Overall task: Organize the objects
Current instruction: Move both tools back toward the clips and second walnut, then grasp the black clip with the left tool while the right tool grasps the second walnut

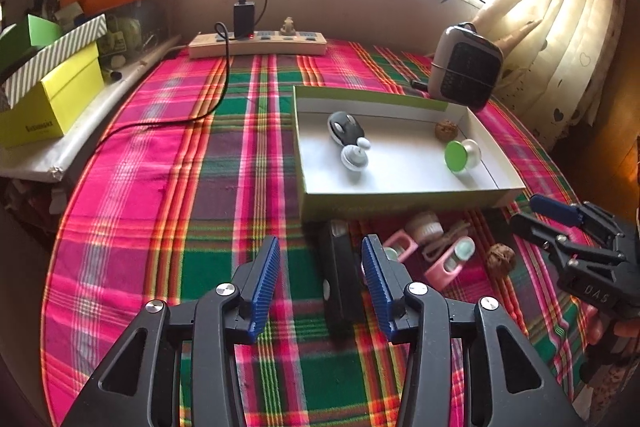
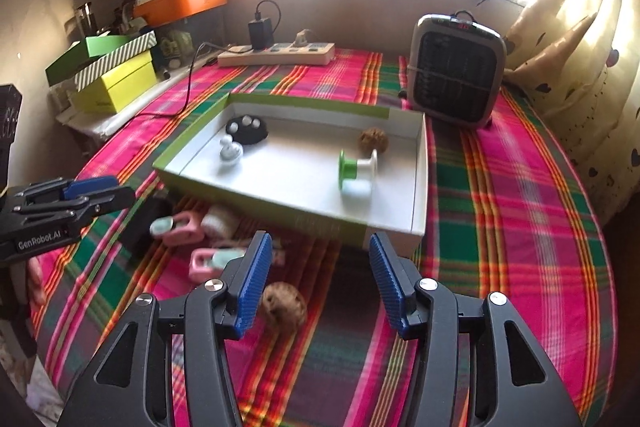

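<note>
Both the left gripper (image 1: 320, 277) and right gripper (image 2: 318, 279) gape wide, holding nothing (wrinkly brown walnut (image 2: 283, 305) sits lower-center, by the right's fingers).

Both wrist cameras look low and close across the plaid desk (image 1: 160, 187) toward the window, sharing the white box (image 1: 404, 193) (image 2: 394, 223).

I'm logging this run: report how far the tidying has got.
Done: the shallow white cardboard box holds a black mouse-shaped toy, a brown walnut, a green-and-white spool and a small white knob.
In hand: nothing; left gripper and right gripper are open.
Left: second walnut, two pink clips, black device.
</note>
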`<state>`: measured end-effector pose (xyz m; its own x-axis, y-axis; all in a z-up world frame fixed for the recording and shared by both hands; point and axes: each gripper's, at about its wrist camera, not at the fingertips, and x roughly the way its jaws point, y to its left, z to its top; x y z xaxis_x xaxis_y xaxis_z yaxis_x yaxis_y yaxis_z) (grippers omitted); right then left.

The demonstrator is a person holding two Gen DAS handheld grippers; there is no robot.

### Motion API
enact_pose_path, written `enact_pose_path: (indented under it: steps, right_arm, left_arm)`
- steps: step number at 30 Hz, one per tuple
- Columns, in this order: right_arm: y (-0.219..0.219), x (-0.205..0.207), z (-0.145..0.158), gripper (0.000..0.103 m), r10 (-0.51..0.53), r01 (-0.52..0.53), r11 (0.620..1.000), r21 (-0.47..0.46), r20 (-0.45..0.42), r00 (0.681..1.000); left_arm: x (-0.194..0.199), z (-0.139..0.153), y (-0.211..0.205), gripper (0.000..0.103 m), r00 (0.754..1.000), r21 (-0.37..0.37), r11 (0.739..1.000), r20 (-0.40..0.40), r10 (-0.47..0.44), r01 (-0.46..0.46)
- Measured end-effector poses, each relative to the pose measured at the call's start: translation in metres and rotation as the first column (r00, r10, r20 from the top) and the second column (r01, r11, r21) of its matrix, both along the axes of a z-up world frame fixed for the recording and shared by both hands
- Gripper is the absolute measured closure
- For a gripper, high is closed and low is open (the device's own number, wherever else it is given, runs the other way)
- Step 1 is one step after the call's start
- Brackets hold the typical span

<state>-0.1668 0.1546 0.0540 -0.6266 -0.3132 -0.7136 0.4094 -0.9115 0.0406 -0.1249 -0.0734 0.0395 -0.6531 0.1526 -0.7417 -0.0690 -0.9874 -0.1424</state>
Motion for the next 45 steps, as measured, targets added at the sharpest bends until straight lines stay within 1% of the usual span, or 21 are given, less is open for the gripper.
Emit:
enact_pose_path:
  steps: [9,19,22,30,38,45]
  right_arm:
    - [-0.002,0.014,-0.014,0.050,0.038,-0.038,0.999,0.001,0.035,0.999]
    - [-0.008,0.019,-0.029,0.048,0.064,-0.066,0.998,0.024,0.064,0.996]
    - [-0.009,0.018,-0.032,0.048,0.064,-0.066,0.997,0.032,0.070,0.996]
    - [-0.010,0.013,-0.037,0.048,0.058,-0.063,0.996,0.064,0.081,0.995]
    - [-0.006,0.009,-0.038,0.048,0.034,-0.040,0.996,0.078,0.080,0.996]
    - [-0.005,0.007,-0.038,0.048,0.025,-0.032,0.995,0.094,0.069,0.997]
  left_arm:
    - [0.013,-0.008,0.008,0.059,0.999,0.014,0.999,0.025,-0.034,0.033]
    - [0.012,-0.019,0.015,0.059,0.998,-0.007,0.999,0.057,-0.038,0.039]
    - [0.010,-0.023,0.018,0.059,0.997,-0.026,0.999,0.068,-0.039,0.041]
    - [0.005,-0.029,0.012,0.059,0.996,-0.049,0.999,0.084,-0.013,0.018]
    - [0.000,-0.030,0.001,0.059,0.996,-0.057,0.998,0.083,0.009,-0.005]
    - [-0.010,-0.032,0.001,0.059,0.996,-0.069,0.998,0.089,0.016,-0.009]
